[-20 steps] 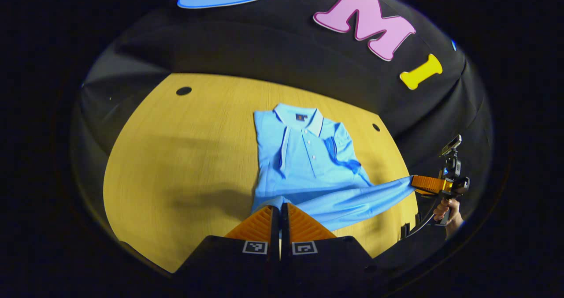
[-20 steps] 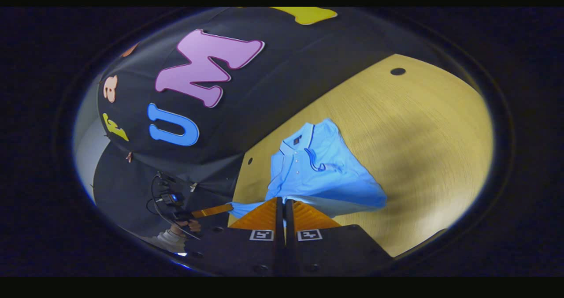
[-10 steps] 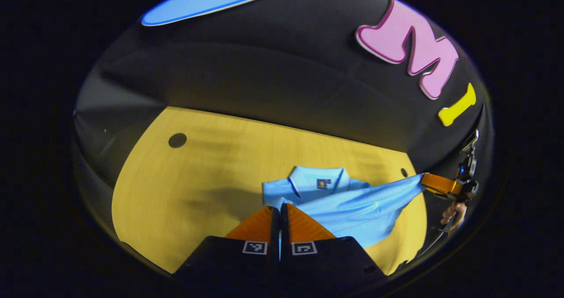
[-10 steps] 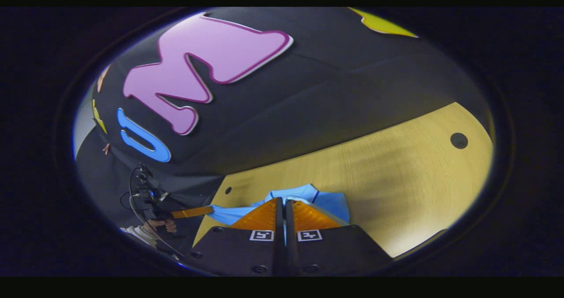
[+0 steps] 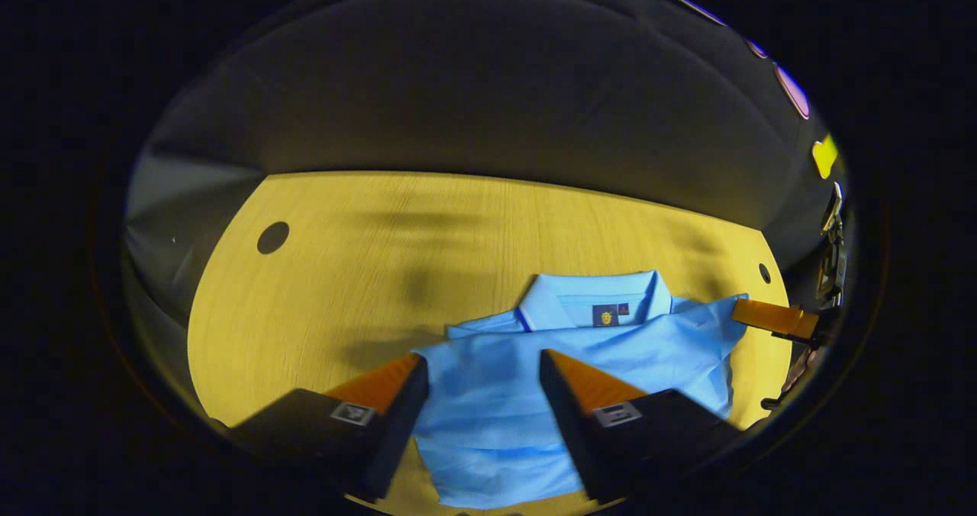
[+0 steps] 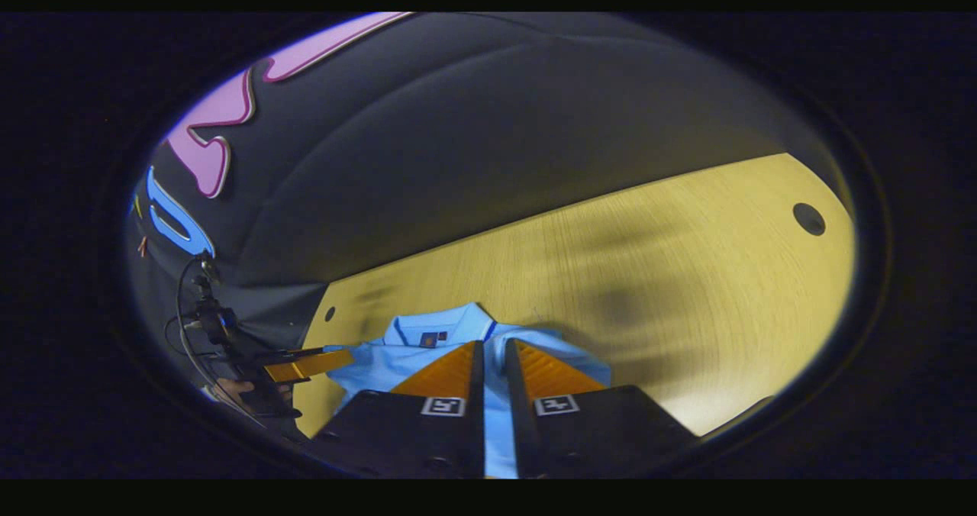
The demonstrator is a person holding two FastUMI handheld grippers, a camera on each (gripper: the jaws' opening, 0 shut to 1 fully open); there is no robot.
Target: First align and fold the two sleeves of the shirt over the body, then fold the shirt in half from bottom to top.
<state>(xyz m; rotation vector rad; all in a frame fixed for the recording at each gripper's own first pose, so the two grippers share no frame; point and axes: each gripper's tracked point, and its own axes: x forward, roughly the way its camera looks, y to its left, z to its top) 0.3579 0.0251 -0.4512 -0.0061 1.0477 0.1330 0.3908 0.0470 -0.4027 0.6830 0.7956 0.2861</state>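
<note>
1. Left gripper view: our left gripper (image 5: 482, 378) was pinched tight on the shirt's bottom edge a moment ago. Now its fingers are wide apart and hold nothing.
2. The blue polo shirt (image 5: 565, 348) lies folded on the yellow table (image 5: 343, 272). Its bottom edge now lies up just below the collar (image 5: 588, 295), which peeks out at the far end.
3. In the right gripper view, our right gripper (image 6: 494, 371) has opened just a crack. Blue cloth shows in the gap, and we cannot tell if it is pinched.
4. We think the bottom-to-top fold is done. What's left is letting go and pulling both grippers away without dragging the cloth.
</note>
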